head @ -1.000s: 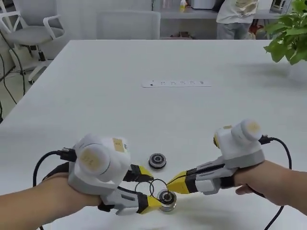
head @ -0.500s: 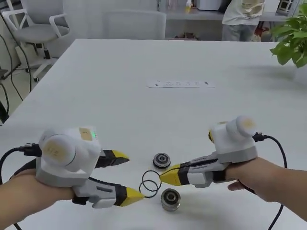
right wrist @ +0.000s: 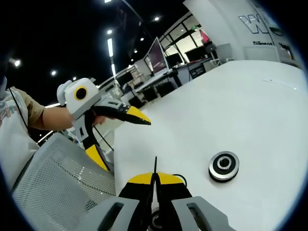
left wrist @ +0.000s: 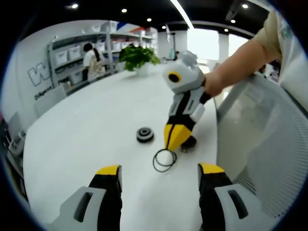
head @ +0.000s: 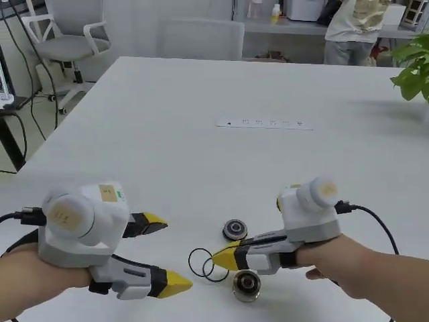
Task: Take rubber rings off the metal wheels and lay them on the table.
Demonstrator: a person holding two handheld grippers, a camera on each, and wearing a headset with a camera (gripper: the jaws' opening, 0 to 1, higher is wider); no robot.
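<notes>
I am holding my left gripper (head: 169, 253) low over the white table (head: 201, 154), fingers released and spread, pointing right. Just past it, two thin black rubber rings (head: 202, 263) are lying flat and overlapping. My right gripper (head: 216, 258) is pointing left, fingers clenching one ring's edge. A round metal wheel (head: 247, 284) is sitting just beside them, bore up, and a second metal wheel (head: 234, 229) is sitting farther back.

Near wheel (right wrist: 155, 220) half hidden behind right tool (right wrist: 155, 177); plant (head: 414, 67) cropped.

Black rubber rings (head: 203, 264); silvery metal wheels (head: 235, 229); white table (head: 201, 147).
</notes>
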